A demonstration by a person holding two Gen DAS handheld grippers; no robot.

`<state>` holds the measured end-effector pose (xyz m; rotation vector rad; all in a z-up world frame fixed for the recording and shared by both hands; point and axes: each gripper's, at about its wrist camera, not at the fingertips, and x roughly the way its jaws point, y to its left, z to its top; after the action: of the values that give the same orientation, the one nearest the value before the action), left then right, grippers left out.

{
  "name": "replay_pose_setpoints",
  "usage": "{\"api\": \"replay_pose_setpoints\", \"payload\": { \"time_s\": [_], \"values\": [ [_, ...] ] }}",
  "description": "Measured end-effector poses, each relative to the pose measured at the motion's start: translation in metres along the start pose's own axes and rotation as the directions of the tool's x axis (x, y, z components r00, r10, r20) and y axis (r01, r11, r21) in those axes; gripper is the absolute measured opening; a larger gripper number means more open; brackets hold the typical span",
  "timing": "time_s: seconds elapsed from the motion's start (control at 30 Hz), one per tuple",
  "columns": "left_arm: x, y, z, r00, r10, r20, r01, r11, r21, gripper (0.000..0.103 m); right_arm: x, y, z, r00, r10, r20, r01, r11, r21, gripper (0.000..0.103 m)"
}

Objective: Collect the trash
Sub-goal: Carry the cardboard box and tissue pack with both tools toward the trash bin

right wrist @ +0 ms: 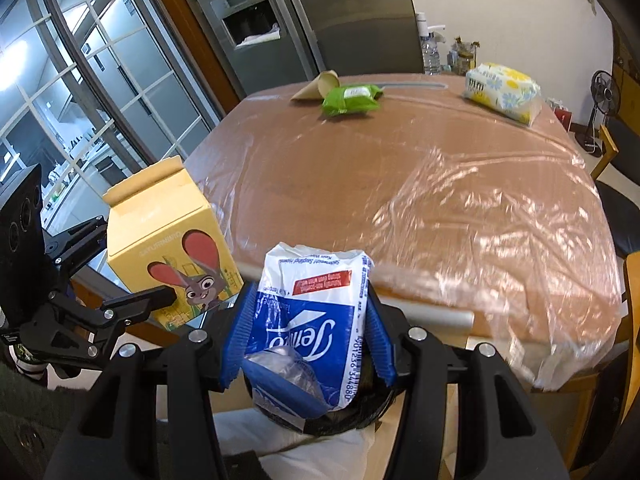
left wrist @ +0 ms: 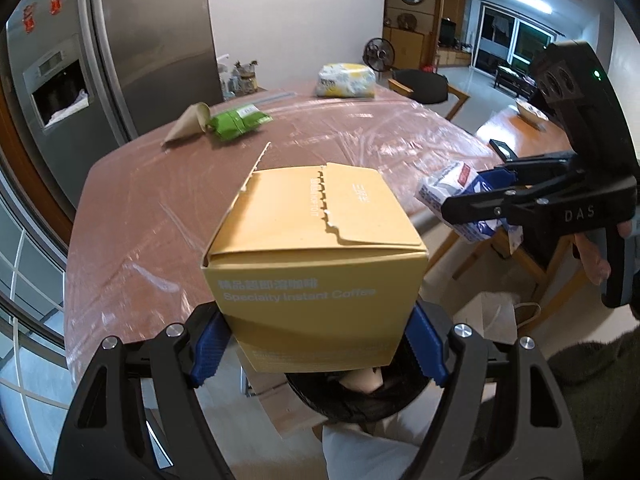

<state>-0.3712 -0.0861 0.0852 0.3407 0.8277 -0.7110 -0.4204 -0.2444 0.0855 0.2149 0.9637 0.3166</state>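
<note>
A yellow instant-coffee box point(left wrist: 312, 240) sits between the blue pads of my left gripper point(left wrist: 318, 340), which is shut on its lower part. The box hangs off the table's near edge, above a black-lined bin point(left wrist: 352, 404) that holds some trash. In the right wrist view the same box point(right wrist: 160, 224) shows a cartoon rabbit, with the left gripper point(right wrist: 116, 268) around it. My right gripper point(right wrist: 310, 320) is shut on a crumpled blue and white tissue wrapper point(right wrist: 308, 280), also above the bin point(right wrist: 360, 412). From the left wrist view the right gripper point(left wrist: 480, 200) and wrapper point(left wrist: 444, 188) are at the right.
The plastic-covered brown table point(right wrist: 360, 168) carries a green wipes pack point(right wrist: 350, 98), a brown paper cone point(right wrist: 316, 86) and a yellow-flowered tissue pack point(right wrist: 502, 92) at its far side. A steel fridge point(left wrist: 120, 40) stands behind. Wooden chairs point(left wrist: 420, 84) flank the table.
</note>
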Motion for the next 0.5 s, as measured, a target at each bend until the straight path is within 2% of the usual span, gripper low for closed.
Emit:
{"api": "replay_pose_setpoints", "payload": {
  "time_s": [0.27,0.37,0.5],
  "values": [
    [-0.006,-0.011,-0.012,1.000,0.028,-0.005,-0.028,0.999,0.045,0.077,0.012,0.005,-0.022,0.998,0.013,-0.065,-0.013,1.000,0.000,0.051],
    [-0.009,-0.011,-0.011,1.000,0.013,0.005,-0.013,1.000,0.022,0.077,0.012,0.007,-0.023,0.998,0.020,-0.063,-0.020,1.000,-0.001,0.051],
    [-0.012,-0.018,-0.017,1.000,-0.005,-0.009,0.005,0.999,0.051,0.077,0.012,0.009,-0.026,0.997,0.026,-0.068,-0.027,1.000,-0.009,0.051]
  ]
}}
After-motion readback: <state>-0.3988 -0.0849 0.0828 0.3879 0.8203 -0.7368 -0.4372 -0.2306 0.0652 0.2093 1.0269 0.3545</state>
